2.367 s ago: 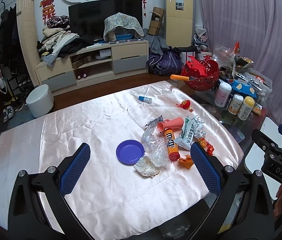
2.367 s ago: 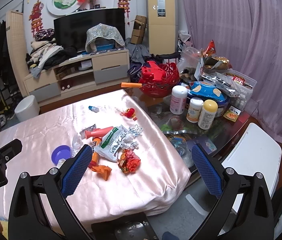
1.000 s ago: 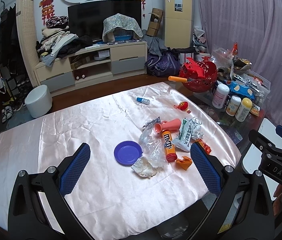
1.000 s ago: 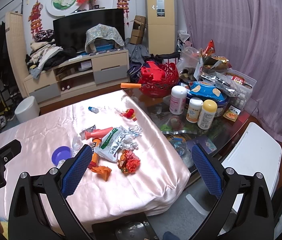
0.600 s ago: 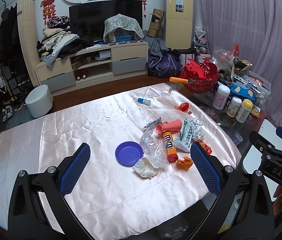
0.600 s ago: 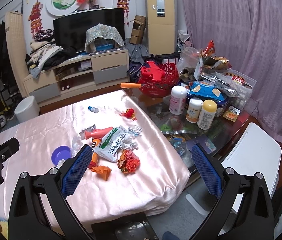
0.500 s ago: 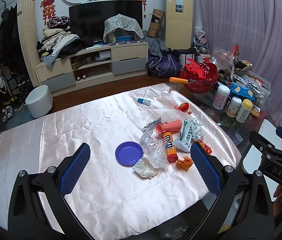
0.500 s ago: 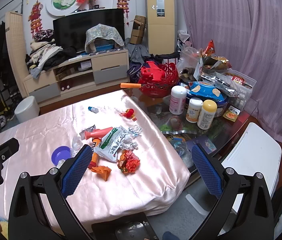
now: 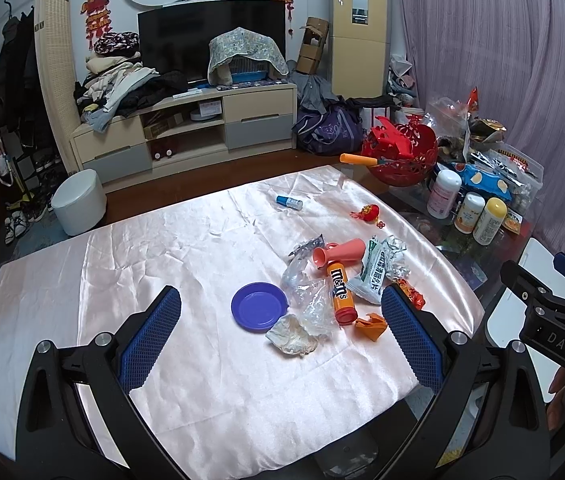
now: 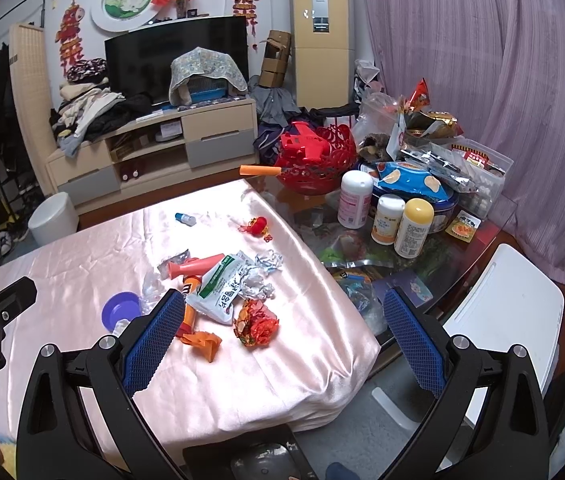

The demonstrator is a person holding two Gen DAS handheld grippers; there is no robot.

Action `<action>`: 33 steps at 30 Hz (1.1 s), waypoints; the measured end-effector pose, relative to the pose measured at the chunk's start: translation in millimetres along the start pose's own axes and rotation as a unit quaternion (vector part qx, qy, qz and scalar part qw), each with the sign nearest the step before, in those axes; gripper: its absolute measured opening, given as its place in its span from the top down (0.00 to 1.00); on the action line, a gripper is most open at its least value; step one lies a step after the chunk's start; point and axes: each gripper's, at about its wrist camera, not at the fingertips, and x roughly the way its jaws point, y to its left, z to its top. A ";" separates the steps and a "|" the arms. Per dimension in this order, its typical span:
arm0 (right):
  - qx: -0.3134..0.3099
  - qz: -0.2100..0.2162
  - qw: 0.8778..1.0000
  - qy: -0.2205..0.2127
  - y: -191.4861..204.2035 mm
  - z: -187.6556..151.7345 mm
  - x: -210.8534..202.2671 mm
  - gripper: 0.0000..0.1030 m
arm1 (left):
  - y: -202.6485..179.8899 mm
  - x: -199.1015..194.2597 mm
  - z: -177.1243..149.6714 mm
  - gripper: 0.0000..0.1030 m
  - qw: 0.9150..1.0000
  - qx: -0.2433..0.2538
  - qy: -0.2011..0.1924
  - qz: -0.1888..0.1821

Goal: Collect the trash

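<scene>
Right wrist view only: white chair (image 10: 510,300). Red basket (image 9: 402,156) holds red toy. Left gripper (image 9: 280,336), right gripper (image 10: 282,336) jaws spread, empty.

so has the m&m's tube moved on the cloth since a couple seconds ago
No. The m&m's tube lies where it did, between the purple dish and the green-and-white wrapper.

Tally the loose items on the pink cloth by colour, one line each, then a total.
Orange or salmon: 3: candy tube, cup, orange scrap
Blue: 2: dish, small bottle
Red: 2: ornament, foil wrapper
Clear, white or silver wrappers: roughly 5
Total: roughly 12
</scene>
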 end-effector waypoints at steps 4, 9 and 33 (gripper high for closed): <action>0.007 0.000 1.000 0.000 -5.0 0.2 3.0 0.03 | 4.0 3.8 -1.4 0.08 1.000 -0.003 0.005 0.004; 0.007 0.014 1.000 0.013 -9.0 -5.5 23.7 0.03 | 15.2 22.3 -6.9 0.08 0.999 -0.006 0.026 0.020; 0.001 0.058 0.988 0.143 -7.7 -65.5 139.6 0.17 | 11.7 140.2 -85.0 0.28 0.982 0.010 0.181 -0.056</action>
